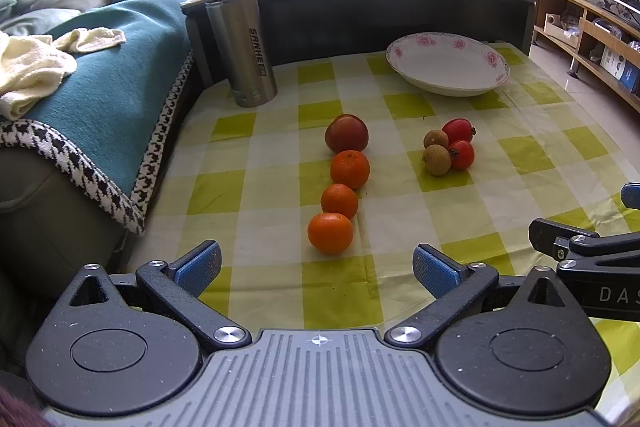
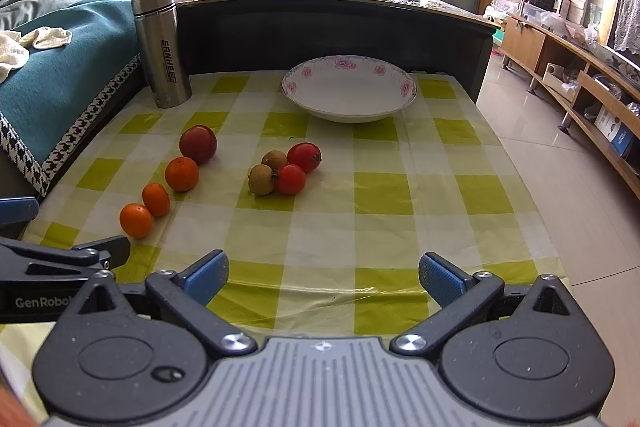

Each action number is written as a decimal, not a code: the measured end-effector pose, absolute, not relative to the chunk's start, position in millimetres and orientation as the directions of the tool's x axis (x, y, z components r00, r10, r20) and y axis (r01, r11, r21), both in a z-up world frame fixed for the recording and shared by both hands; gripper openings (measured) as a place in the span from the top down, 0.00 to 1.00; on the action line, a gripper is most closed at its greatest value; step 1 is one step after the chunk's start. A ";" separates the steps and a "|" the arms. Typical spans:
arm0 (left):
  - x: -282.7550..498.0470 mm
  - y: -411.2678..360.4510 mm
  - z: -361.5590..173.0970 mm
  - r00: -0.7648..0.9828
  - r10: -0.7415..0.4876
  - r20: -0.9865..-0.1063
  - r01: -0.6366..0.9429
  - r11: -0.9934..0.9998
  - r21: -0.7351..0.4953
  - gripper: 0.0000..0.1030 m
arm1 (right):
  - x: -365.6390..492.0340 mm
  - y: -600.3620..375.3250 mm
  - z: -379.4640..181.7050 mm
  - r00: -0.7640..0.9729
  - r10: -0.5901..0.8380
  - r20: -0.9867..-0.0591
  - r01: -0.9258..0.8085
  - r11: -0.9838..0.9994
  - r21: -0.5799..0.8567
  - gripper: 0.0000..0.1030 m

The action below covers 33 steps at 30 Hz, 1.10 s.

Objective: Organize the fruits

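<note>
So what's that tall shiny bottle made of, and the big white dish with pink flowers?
The tall silver bottle looks like brushed stainless steel: grey metallic sheen and soft streaky highlights. The white shallow dish with pink flowers looks like glazed ceramic, maybe porcelain: smooth, glossy, with a printed rim. Melamine can't be ruled out.

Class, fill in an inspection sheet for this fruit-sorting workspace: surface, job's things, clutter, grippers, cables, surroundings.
Surface: table under a green-and-white checked cloth, covered in clear film.
Job's things: white floral plate, empty; dark red fruit heading a line with three oranges; two red tomatoes touching two brown longans.
Clutter: steel flask, upright, at the far left corner.
Grippers: left gripper open, empty; right gripper open, empty.
Cables: nothing seen.
Surroundings: sofa with teal blanket on the left; dark counter behind, carrying more fruit.
</note>
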<state>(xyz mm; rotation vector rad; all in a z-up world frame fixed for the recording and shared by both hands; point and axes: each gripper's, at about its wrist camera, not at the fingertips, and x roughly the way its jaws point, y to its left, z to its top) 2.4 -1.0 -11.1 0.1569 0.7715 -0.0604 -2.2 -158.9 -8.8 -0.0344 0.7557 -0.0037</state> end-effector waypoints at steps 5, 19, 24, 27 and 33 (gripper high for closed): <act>2.2 -1.2 -11.4 0.716 0.004 -0.698 0.112 0.986 0.121 0.00 | -2.3 -158.7 -10.8 0.727 -0.016 -0.687 -0.009 0.999 -0.033 0.00; 3.1 -1.7 -12.5 0.714 0.008 -0.700 0.116 0.985 0.128 0.00 | -1.1 -158.9 -13.0 0.719 -0.012 -0.695 -0.013 0.999 -0.030 0.00; 2.9 -1.8 -12.7 0.714 0.008 -0.700 0.115 0.985 0.129 0.01 | -0.7 -158.9 -12.0 0.716 -0.007 -0.698 -0.016 1.000 -0.027 0.00; 3.4 -2.2 -13.5 0.715 0.009 -0.699 0.116 0.984 0.132 0.01 | -0.8 -158.6 -12.1 0.715 -0.006 -0.699 -0.017 0.999 -0.027 0.00; 3.3 -2.1 -14.0 0.715 0.010 -0.700 0.116 0.984 0.133 0.01 | -1.0 -158.4 -12.4 0.715 -0.005 -0.700 -0.018 0.999 -0.026 0.01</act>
